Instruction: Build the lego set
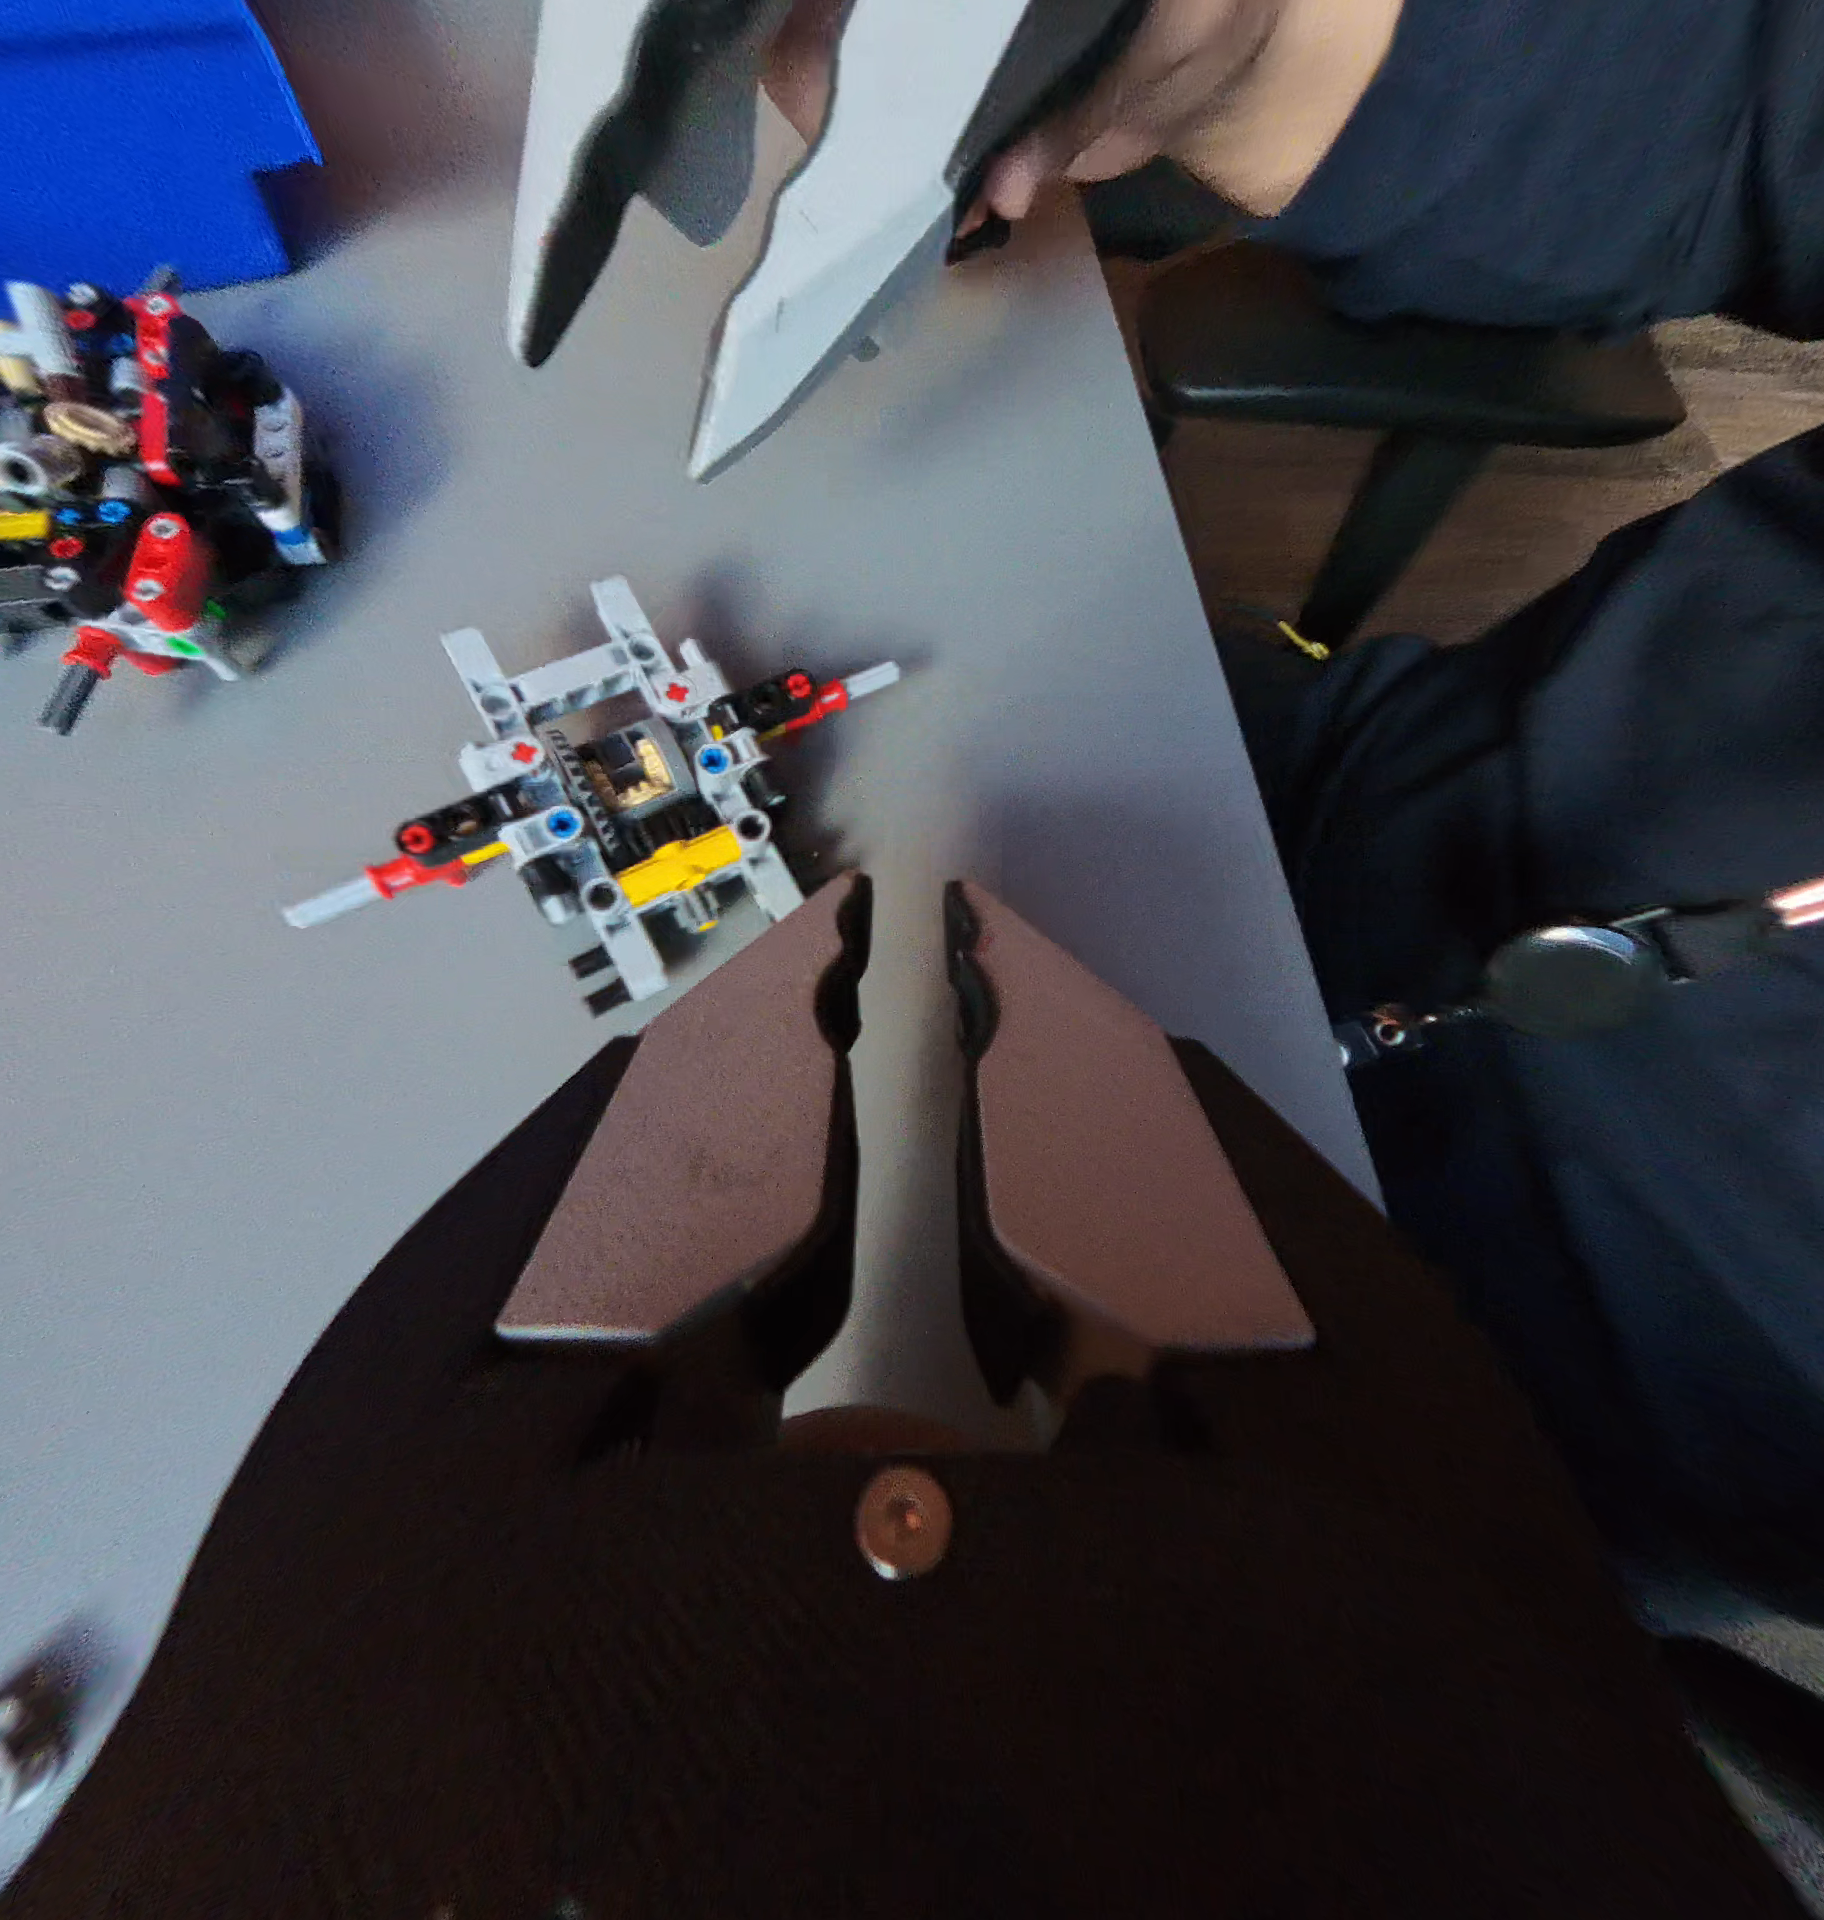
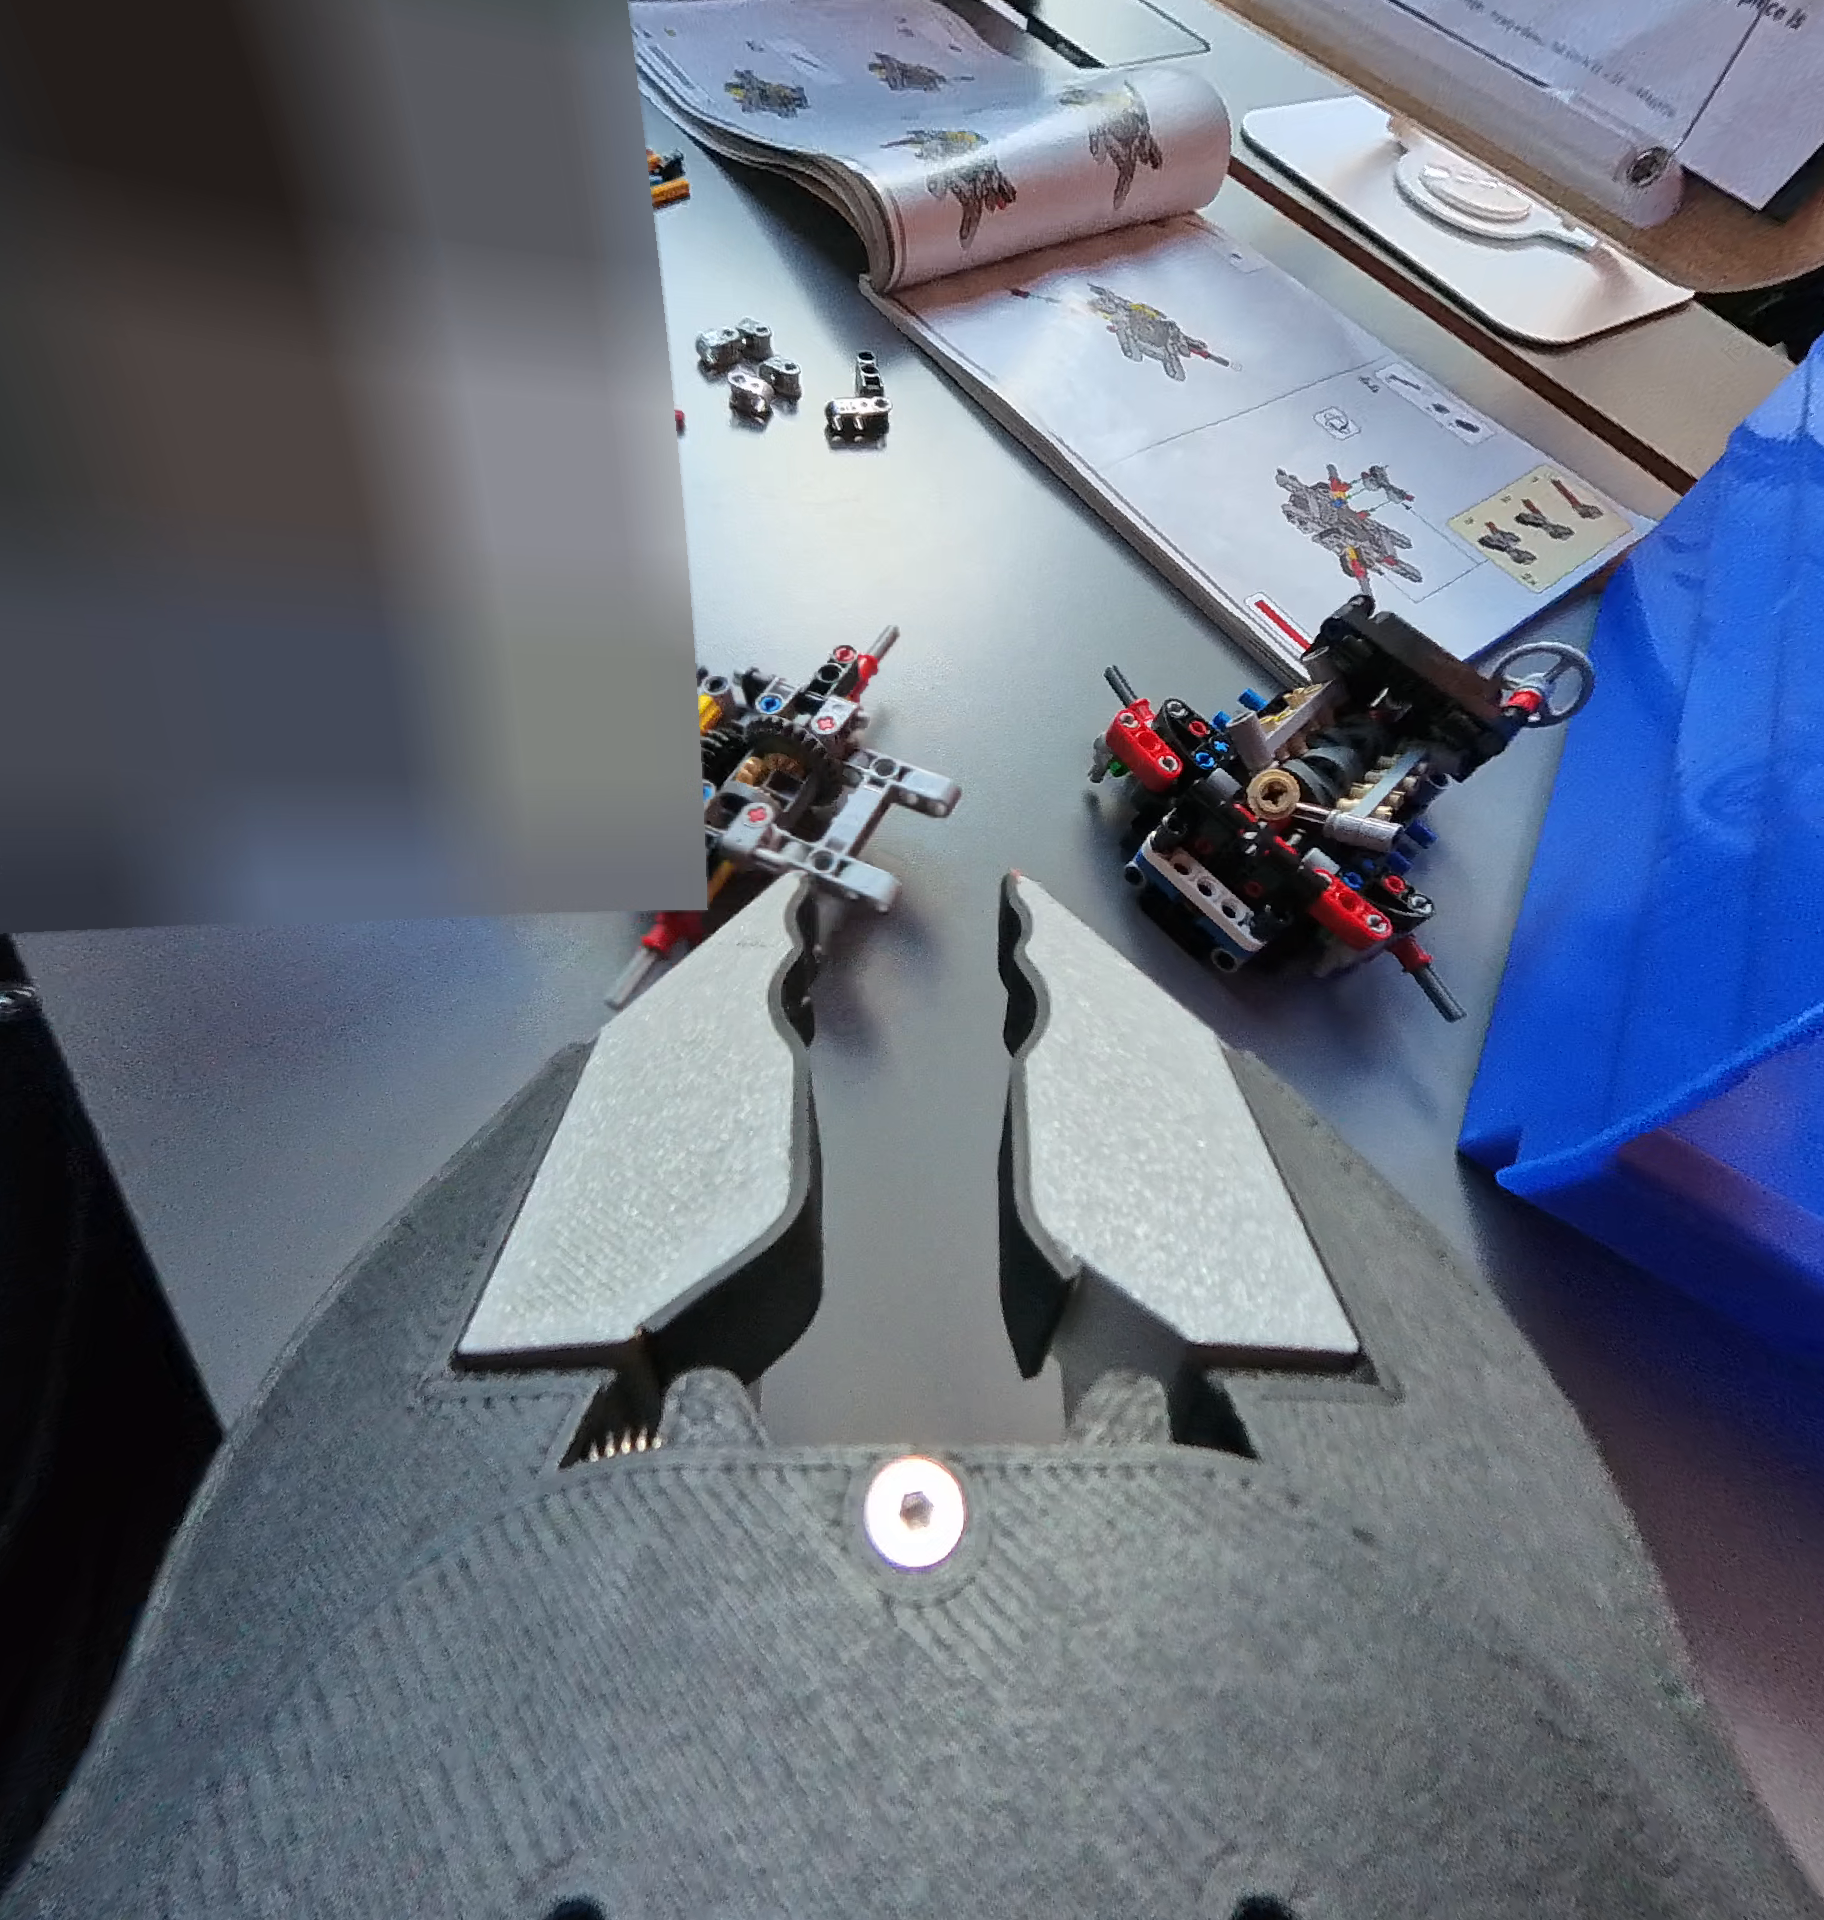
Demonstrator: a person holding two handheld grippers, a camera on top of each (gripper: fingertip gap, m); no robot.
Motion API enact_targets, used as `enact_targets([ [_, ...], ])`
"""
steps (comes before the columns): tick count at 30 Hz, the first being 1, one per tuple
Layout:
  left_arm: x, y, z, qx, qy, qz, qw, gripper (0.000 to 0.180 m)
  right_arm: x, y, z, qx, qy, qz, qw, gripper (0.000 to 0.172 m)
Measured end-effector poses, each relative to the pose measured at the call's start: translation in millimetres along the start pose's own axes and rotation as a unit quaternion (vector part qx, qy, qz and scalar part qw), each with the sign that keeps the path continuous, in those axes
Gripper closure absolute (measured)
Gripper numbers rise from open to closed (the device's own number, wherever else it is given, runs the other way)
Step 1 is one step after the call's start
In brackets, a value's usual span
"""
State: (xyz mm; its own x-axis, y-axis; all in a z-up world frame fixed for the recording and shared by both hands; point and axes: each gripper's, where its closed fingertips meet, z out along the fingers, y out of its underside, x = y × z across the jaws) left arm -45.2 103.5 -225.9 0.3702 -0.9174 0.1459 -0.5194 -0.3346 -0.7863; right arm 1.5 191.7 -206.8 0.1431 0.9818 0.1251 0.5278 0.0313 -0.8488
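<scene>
A small grey brick assembly (image 1: pixel 617 790) with a yellow part, a gear and red-tipped axles lies on the grey table (image 1: pixel 212 1039). My left gripper (image 1: pixel 906 894) hovers just to its right, its brown fingers a little apart with only bare table between them. My right gripper (image 2: pixel 903 894) is open and empty, its left fingertip (image 2: pixel 783 914) next to the same assembly (image 2: pixel 814 790). The right gripper also shows in the left wrist view (image 1: pixel 617 405), above the table beyond the assembly. A larger black, red and blue brick model (image 2: pixel 1323 810) stands to the right; it also shows in the left wrist view (image 1: pixel 129 478).
An open instruction booklet (image 2: pixel 1199 395) lies at the back. Several small grey loose parts (image 2: pixel 762 374) lie behind the assembly. A blue bin (image 2: pixel 1718 883) stands at the right, also at the top left in the left wrist view (image 1: pixel 108 135). The table edge (image 1: pixel 1251 779) and a seated person's dark clothing (image 1: pixel 1614 1143) are on the right.
</scene>
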Motion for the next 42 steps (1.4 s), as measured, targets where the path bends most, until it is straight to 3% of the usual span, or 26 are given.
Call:
enact_targets([
  [5,-58.9,13.2,-26.7,-0.019,-0.126,-0.042,0.991,0.159,-17.5,-8.3,-7.7,0.008,-0.012,0.012,1.000,0.137],
  [10,-108.9,8.9,-32.8,-0.063,-0.226,0.073,0.969,0.145,-54.6,-13.4,2.1,0.015,-0.066,0.076,0.995,0.142],
  [12,-112.4,1.4,-25.7,-0.081,-0.209,0.108,0.969,0.144,-64.1,-9.4,11.4,0.002,-0.059,0.074,0.996,0.133],
  [15,-99.8,-6.5,-13.6,-0.091,-0.126,0.134,0.979,0.148,-58.4,-1.4,18.4,-0.018,0.001,0.038,0.999,0.129],
  [18,-91.1,-3.0,-3.7,-0.113,-0.067,0.139,0.982,0.149,-55.7,8.2,21.7,-0.041,0.008,0.023,0.999,0.127],
  [20,-85.7,5.7,1.5,-0.141,-0.046,0.142,0.979,0.164,-47.0,16.5,23.7,-0.056,0.016,0.011,0.998,0.129],
  [24,-71.4,14.5,3.6,-0.154,-0.048,0.154,0.975,0.180,-15.1,32.3,19.3,-0.084,0.056,0.000,0.995,0.132],
  [28,-46.1,20.0,-0.8,-0.143,-0.035,0.141,0.979,0.180,5.9,38.6,9.6,-0.095,0.081,0.001,0.992,0.133],
  [31,-46.4,15.0,-12.5,-0.120,-0.052,0.119,0.984,0.167,0.2,25.7,5.4,-0.072,0.067,-0.003,0.995,0.132],
  [35,-82.0,2.7,-22.8,-0.087,-0.134,0.099,0.982,0.160,-23.2,1.4,9.9,-0.043,0.022,-0.010,0.999,0.132],
  [39,-84.0,3.4,-2.0,-0.085,-0.105,0.098,0.986,0.160,-34.0,-7.5,27.8,-0.062,0.009,-0.042,0.997,0.130],
  [42,-74.8,4.5,6.1,-0.072,-0.083,0.107,0.988,0.175,-38.4,-9.8,38.1,-0.078,-0.001,-0.054,0.996,0.129],
])
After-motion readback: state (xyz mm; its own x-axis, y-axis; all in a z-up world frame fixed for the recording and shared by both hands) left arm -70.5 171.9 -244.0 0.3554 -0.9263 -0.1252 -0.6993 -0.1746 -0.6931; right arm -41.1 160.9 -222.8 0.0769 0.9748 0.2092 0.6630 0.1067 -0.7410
